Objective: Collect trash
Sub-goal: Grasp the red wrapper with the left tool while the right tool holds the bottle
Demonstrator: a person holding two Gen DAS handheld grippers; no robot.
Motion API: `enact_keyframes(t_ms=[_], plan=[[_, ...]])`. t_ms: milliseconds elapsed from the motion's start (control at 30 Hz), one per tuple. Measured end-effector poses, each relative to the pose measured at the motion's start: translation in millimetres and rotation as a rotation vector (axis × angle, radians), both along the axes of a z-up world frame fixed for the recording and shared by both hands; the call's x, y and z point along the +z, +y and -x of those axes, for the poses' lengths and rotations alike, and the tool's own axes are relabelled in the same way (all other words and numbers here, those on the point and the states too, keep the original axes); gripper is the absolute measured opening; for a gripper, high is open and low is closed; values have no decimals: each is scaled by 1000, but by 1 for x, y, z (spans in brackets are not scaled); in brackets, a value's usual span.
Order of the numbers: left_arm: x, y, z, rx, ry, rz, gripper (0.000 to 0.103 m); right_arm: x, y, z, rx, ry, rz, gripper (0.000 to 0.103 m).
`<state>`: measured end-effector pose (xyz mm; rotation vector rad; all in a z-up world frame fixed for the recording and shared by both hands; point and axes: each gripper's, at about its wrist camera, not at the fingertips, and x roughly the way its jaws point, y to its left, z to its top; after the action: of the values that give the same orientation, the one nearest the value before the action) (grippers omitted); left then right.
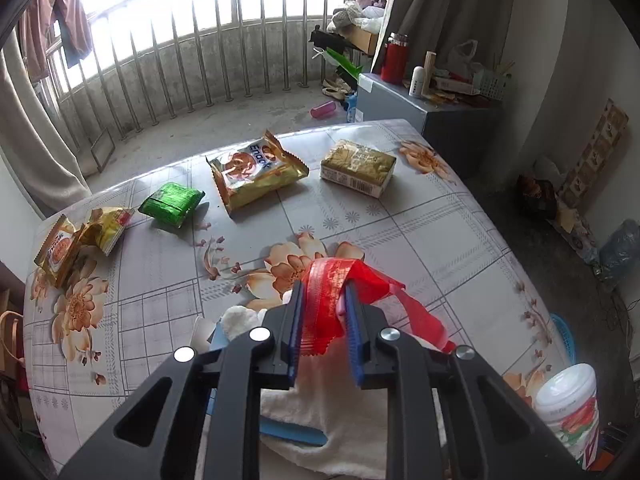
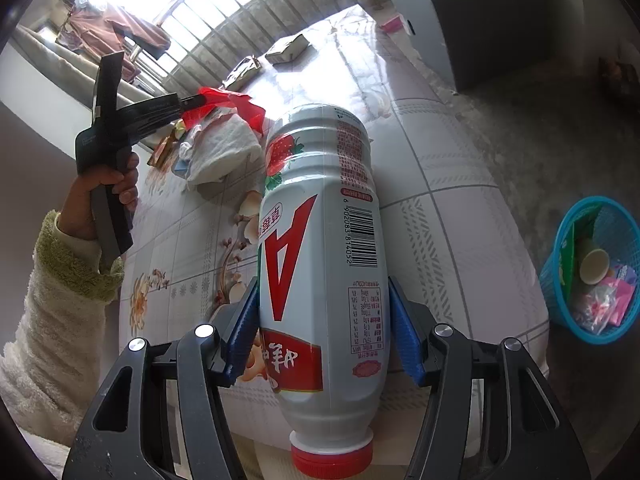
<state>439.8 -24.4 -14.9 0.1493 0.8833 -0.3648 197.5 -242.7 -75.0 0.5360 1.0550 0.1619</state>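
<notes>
Here, left fingers (image 1: 322, 300) clamp a crinkled red wrapper (image 1: 332, 300) — right fingers (image 2: 324, 320) grip a white bottle (image 2: 320, 264).

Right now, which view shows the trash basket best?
Right wrist view: the blue basket sits on the floor beside the table, open top visible with a cup and wrappers inside. Left wrist view shows only a sliver of its rim past the table edge.

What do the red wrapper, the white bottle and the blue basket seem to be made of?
Red wrapper: thin plastic film, glossy and half see-through, with a crimped edge. White bottle: probably plastic, smooth and shiny under a printed label, with a ribbed red cap. Blue basket: likely moulded plastic, with walls of open mesh.
</notes>
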Motion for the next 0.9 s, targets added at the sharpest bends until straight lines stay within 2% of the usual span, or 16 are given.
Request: enact_keyframes(t_ms=[300, 600, 767, 900], plan=[[38, 17, 29, 9, -70, 102, 13, 1, -6, 4, -27, -12, -26, 55], [82, 29, 90, -30, -132, 201, 13, 14, -16, 14, -51, -49, -65, 55], [94, 11, 126, -94, -122, 252, 13, 33, -28, 35, -92, -103, -74, 55], [95, -27, 153, -179, -92, 287, 13, 45, -55, 63, -171, -141, -78, 55]])
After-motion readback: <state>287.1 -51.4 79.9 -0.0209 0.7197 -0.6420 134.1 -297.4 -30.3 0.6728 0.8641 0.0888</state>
